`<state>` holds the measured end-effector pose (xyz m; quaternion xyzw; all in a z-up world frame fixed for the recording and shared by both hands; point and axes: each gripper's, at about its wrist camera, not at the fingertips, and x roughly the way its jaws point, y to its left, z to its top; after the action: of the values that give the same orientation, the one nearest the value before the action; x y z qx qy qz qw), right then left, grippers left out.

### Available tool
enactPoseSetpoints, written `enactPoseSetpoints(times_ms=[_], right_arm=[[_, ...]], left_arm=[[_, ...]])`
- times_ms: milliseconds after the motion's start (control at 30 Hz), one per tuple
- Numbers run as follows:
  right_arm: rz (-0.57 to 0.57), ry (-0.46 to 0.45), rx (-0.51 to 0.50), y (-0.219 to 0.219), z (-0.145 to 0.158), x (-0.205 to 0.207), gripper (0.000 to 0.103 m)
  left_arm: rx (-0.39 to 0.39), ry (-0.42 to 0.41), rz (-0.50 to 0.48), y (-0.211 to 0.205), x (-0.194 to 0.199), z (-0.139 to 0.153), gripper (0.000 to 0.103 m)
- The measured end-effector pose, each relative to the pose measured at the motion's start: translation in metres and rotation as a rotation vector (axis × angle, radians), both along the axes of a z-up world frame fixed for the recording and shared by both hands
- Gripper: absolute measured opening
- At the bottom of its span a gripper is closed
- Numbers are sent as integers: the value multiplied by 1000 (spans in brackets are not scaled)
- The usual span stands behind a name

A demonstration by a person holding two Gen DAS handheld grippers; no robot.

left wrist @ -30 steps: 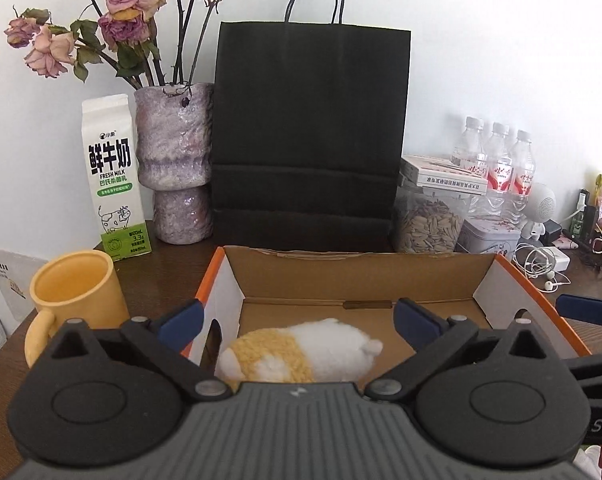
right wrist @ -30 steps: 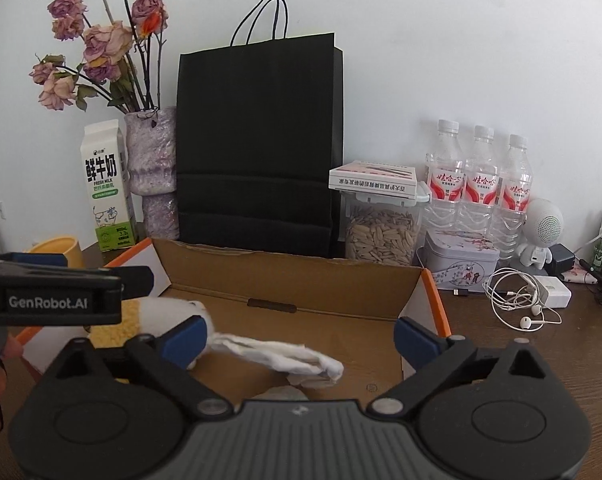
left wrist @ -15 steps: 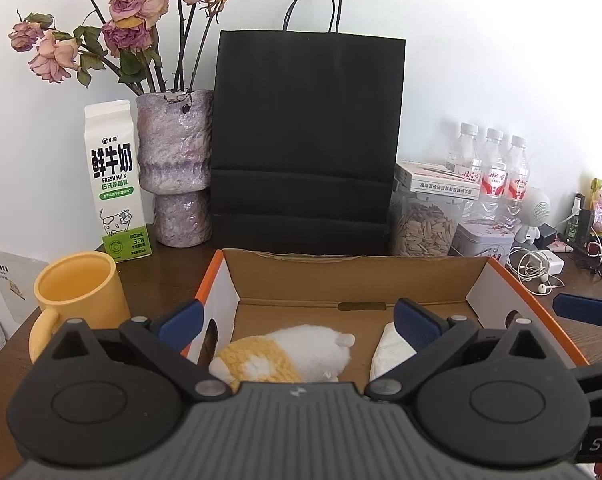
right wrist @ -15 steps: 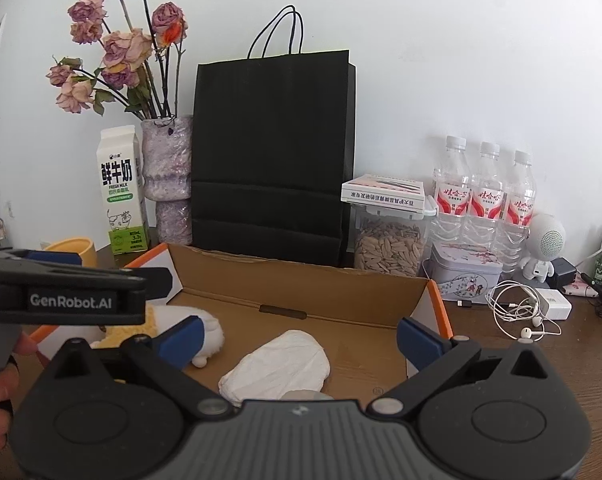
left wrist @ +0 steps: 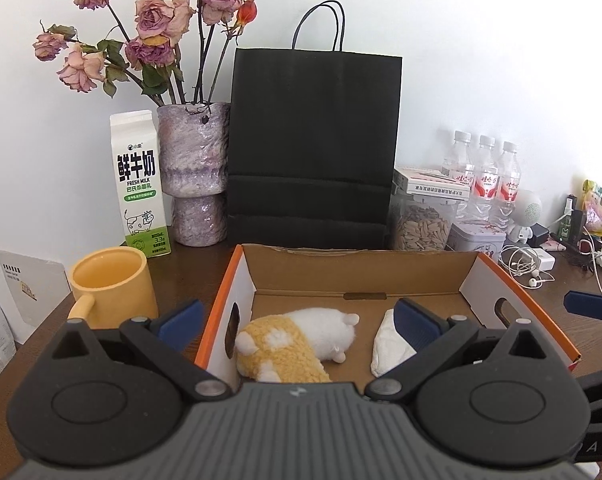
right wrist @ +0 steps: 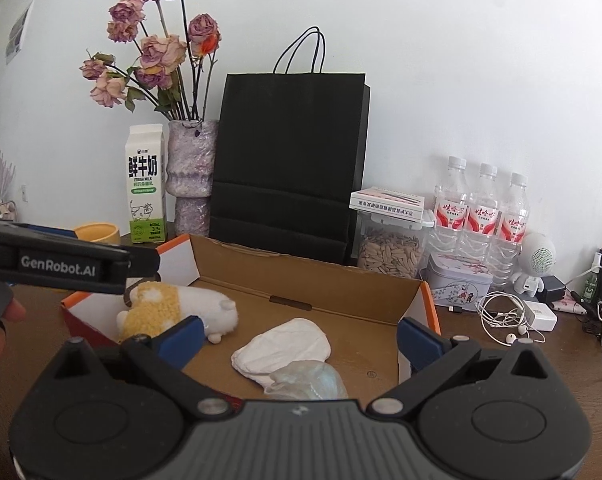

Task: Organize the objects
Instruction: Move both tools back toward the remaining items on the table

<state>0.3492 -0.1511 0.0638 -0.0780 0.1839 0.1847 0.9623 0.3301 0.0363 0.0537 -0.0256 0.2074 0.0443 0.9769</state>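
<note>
An open cardboard box (left wrist: 361, 268) (right wrist: 317, 280) with orange edges sits on the dark wooden table. Inside it lie a yellow-and-white plush toy (left wrist: 293, 340) (right wrist: 173, 308), a white folded cloth (right wrist: 285, 348) (left wrist: 389, 344) and a crumpled clear plastic piece (right wrist: 309, 380). My left gripper (left wrist: 297, 320) hovers open above the box's near left corner, holding nothing. My right gripper (right wrist: 301, 334) also stands open over the box's near edge, above the cloth, with nothing between its fingers. The left gripper's body (right wrist: 61, 264) shows at the left of the right wrist view.
Behind the box stand a black paper bag (left wrist: 313, 144), a vase of dried roses (left wrist: 193, 172) and a milk carton (left wrist: 139, 184). A yellow mug (left wrist: 113, 284) sits left of the box. A seed jar (right wrist: 391, 244), water bottles (right wrist: 481, 212), a tin and earphone cables (right wrist: 509, 316) crowd the right.
The white cloth left my right gripper and now lies flat in the box. Both grippers have drawn back and risen, so more of the box interior shows.
</note>
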Motion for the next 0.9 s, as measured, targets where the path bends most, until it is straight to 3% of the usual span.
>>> enactPoseSetpoints(times_ms=[300, 633, 900], right_arm=[[37, -26, -19, -9, 4, -48, 103], [35, 15, -22, -26, -5, -97, 103], [39, 59, -39, -29, -17, -130, 103]], left_arm=[[-14, 21, -9, 0, -41, -2, 103], [-32, 70, -4, 4, -89, -11, 103], [2, 119, 24, 21, -125, -25, 103]])
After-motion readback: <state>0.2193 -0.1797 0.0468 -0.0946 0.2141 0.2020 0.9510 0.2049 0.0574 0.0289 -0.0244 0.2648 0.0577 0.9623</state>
